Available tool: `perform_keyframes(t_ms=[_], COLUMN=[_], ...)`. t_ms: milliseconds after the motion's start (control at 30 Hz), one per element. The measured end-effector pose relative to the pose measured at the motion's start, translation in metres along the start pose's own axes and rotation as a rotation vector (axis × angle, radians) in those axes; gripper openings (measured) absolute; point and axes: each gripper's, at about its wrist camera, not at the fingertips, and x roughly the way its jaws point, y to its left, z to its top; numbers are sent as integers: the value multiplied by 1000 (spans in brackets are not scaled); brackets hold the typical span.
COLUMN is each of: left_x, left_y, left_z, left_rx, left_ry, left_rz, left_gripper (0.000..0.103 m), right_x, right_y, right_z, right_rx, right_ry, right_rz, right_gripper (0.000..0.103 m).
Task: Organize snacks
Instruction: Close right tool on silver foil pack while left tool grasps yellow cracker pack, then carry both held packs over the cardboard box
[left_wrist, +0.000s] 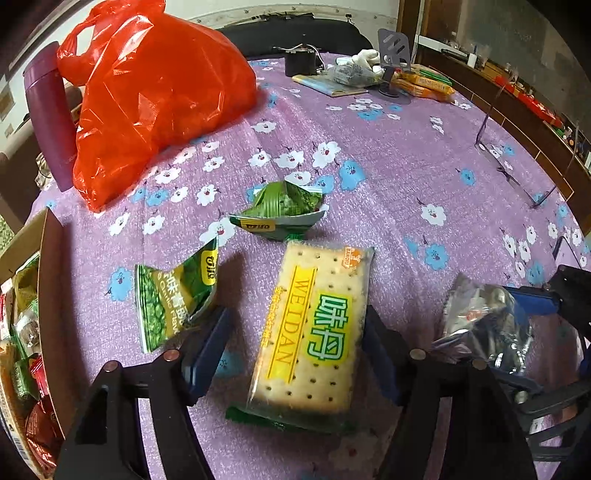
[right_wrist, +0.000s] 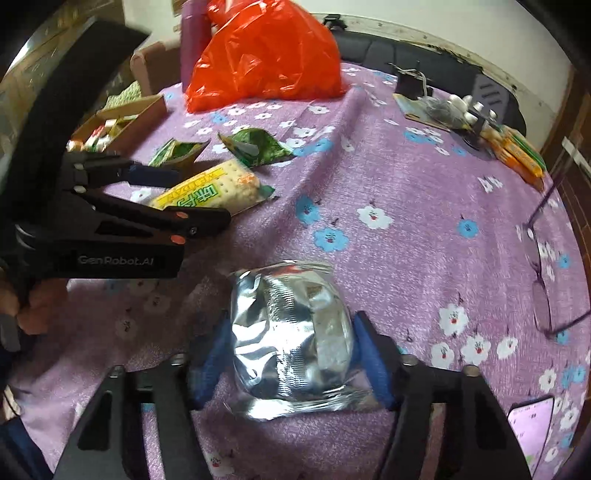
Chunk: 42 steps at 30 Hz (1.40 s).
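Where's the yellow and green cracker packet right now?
The yellow and green cracker packet lies on the purple flowered tablecloth, between the left gripper's open fingers, just right of a green pea snack bag.

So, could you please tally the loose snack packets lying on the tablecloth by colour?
Green packets: 2
Yellow cracker packet: 1
Silver packet: 1
Total: 4

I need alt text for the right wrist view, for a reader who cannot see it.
The right gripper has its blue fingers against both sides of a crumpled silver foil packet on a purple flowered tablecloth. Further left, the left gripper reaches a cracker packet.
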Motion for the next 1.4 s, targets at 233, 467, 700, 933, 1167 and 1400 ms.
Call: perform_keyframes(t_ms=[233, 467, 700, 933, 1167, 1400], left_x=[-11, -40, -80, -115, -138, -128], left_y=[1, 19, 58, 127, 205, 252], left_z=[-9, -29, -46, -74, -102, -112], left_rx=[-48, -126, -197, -279, -400, -440], left_ry=[-8, -56, -140, -212, -249, -235], left_rz=[-36, -61, -40, 40, 142, 187], left_gripper=[44, 45, 45, 45, 45, 45], right_x=[-16, -31, -45, -37, -16, 20], right_y=[-4, -1, 45, 113, 197, 246], right_z=[-4, -3, 19, 47, 85, 116], right_rx=[87, 162, 114, 77, 15, -24], right_ry=[-54, -80, -105, -100, -94, -48], right_rz=[69, 113, 164, 239, 304, 306], right_gripper=[63, 63, 63, 64, 64, 64])
